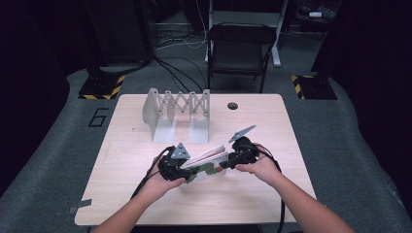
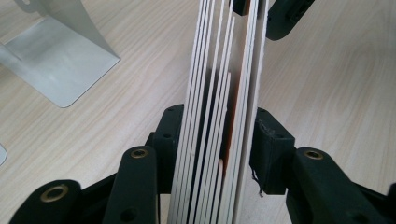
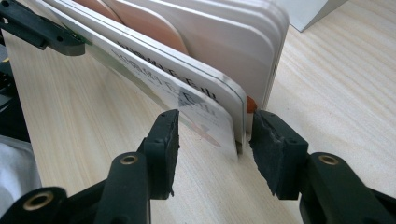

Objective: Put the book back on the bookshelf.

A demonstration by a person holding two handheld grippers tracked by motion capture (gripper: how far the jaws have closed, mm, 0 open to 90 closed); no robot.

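Observation:
A thick board book [image 1: 206, 162] with white pages and a green-patterned cover stands on edge on the wooden table [image 1: 145, 204], its pages slightly fanned. My left gripper [image 1: 189, 172] is at its left end. In the left gripper view, the gripper [image 2: 217, 135] has both pads pressed on the outer pages of the book [image 2: 210, 93]. My right gripper [image 1: 228, 162] is at the book's right end. In the right gripper view, its jaws [image 3: 215, 135] straddle the book's rounded corner [image 3: 210, 112], with small gaps on both sides.
A white metal expanding book rack [image 1: 177, 114] stands at the back of the table, and one of its base plates [image 2: 56, 70] lies just left of the book. Near the far edge is a round cable hole [image 1: 232, 105]. A black chair [image 1: 240, 48] stands beyond the table.

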